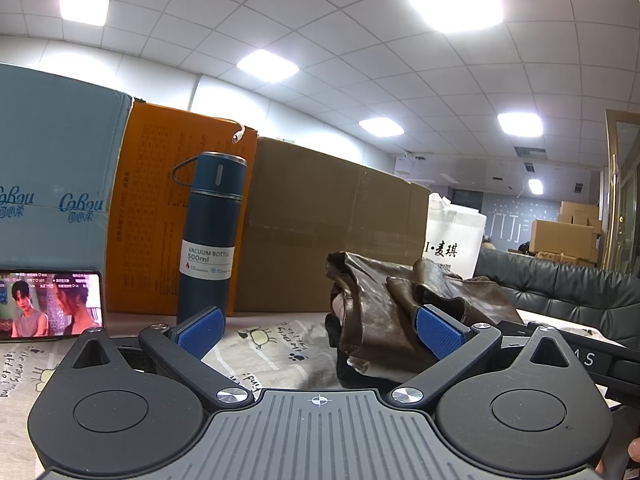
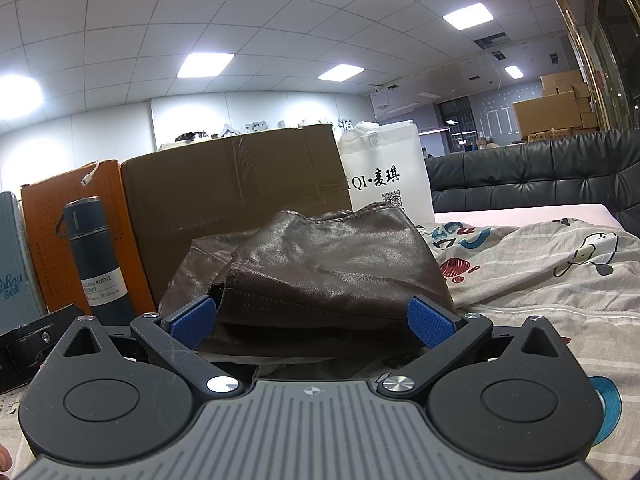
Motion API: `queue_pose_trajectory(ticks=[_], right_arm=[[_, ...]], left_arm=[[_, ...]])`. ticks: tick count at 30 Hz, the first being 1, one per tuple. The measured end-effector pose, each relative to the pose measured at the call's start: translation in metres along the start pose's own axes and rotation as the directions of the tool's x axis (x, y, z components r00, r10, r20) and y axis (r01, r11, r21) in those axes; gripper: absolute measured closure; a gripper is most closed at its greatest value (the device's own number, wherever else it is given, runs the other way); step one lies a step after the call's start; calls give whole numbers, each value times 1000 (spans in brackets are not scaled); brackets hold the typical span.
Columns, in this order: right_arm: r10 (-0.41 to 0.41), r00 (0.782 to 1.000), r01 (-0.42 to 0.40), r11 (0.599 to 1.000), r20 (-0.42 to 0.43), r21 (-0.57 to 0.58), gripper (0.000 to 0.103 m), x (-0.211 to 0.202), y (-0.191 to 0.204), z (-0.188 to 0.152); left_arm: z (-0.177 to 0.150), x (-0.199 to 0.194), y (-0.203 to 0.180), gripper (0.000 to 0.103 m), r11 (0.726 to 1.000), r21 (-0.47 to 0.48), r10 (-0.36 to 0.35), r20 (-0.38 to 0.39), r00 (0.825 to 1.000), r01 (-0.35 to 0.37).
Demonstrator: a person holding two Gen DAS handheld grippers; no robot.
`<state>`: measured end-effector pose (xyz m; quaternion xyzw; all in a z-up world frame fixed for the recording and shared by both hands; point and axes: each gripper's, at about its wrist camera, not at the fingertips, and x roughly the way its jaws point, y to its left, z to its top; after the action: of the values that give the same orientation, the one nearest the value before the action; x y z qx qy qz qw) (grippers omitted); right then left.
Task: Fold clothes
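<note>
A brown leather garment (image 1: 380, 312) lies bunched on a cartoon-print sheet (image 1: 272, 352). In the left wrist view it sits ahead and to the right, by the right blue pad. My left gripper (image 1: 320, 332) is open and empty, low over the sheet. In the right wrist view the same garment (image 2: 320, 268) lies folded in a heap straight ahead, filling the gap between the blue pads. My right gripper (image 2: 312, 320) is open, jaws either side of the garment's near edge, not closed on it. The other gripper's black body (image 1: 580, 356) shows at the right edge of the left wrist view.
A dark blue vacuum bottle (image 1: 210, 236) stands at the back left, a phone (image 1: 50, 304) playing video beside it. Behind are a teal box (image 1: 52, 168), an orange box (image 1: 160, 220), a brown carton (image 1: 332, 224) and a white bag (image 1: 454, 240). A black sofa (image 2: 540, 176) is right.
</note>
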<state>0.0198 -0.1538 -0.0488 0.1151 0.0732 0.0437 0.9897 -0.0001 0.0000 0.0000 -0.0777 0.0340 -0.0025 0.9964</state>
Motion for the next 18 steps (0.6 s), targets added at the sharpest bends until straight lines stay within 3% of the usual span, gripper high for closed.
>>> queue_pose_trajectory(ticks=[18], right_arm=[[0,1000,0,1000,0,0,0,-2,-3,1]], left_arm=[[0,0,-1,0,1000,0,4,1,1000,-4]])
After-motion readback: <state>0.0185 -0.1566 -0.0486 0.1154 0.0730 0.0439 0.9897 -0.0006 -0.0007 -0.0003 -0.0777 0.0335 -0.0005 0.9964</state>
